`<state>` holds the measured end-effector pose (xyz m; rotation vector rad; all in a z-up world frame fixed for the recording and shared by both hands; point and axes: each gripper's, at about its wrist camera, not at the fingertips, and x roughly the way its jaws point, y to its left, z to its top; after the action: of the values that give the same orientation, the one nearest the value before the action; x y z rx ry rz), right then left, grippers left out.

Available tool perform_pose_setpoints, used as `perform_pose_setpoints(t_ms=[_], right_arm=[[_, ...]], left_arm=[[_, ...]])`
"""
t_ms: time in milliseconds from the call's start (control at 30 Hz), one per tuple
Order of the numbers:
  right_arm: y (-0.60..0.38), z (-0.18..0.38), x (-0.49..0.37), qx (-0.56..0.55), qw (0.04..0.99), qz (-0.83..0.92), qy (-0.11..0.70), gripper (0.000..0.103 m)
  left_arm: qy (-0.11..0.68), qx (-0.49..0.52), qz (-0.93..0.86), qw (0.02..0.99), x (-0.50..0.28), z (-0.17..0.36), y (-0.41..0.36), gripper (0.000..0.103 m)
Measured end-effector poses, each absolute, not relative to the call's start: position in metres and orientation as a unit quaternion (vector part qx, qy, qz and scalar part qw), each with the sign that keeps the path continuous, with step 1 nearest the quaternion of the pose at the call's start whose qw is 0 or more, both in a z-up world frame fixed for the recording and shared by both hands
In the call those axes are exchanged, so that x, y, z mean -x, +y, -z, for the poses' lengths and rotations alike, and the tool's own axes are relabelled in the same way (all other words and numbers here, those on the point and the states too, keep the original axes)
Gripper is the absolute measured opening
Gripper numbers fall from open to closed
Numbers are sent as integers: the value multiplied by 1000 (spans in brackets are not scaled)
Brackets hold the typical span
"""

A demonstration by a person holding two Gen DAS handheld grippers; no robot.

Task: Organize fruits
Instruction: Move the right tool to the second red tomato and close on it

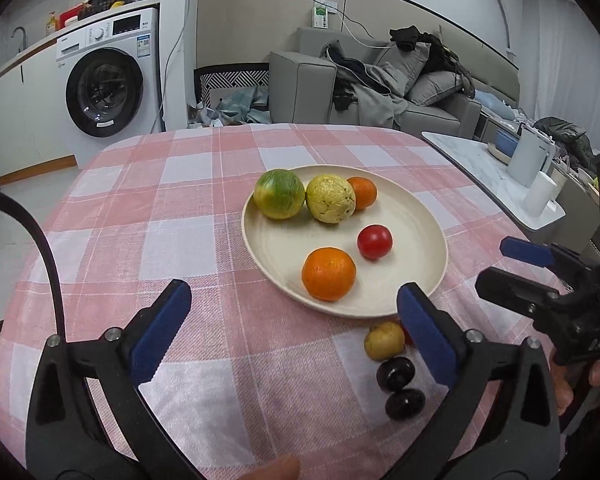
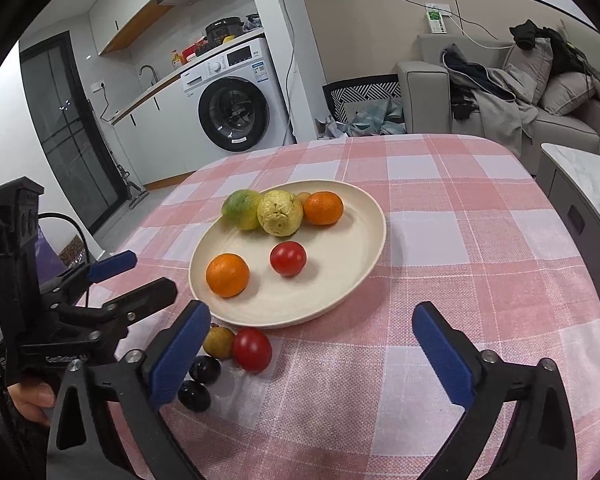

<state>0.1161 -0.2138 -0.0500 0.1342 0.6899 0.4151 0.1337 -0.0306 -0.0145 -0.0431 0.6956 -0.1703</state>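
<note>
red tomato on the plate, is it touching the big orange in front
Apart. The right wrist view shows the red tomato and the orange with bare plate between them.

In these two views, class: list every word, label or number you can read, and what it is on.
None can be read for certain.
White front-loading washing machine: panel labels and stickers too small.
Black handheld left gripper: raised lettering on its body, blurred.
White wall device with green patch: print unreadable.

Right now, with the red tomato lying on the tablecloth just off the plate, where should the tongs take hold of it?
Grip the red tomato across its round middle, coming from above. The yellowish fruit touches one side and the plate rim sits close behind, so place the pads on its free sides.
</note>
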Motion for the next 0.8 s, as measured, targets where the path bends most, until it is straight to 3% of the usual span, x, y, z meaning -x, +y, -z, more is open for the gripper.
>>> perform_pose_setpoints(t_ms=[800], right_arm=[[-197, 70, -127, 34, 885, -216, 412, 103]], left_arm=[[346, 3, 91, 934, -105, 27, -40, 102]])
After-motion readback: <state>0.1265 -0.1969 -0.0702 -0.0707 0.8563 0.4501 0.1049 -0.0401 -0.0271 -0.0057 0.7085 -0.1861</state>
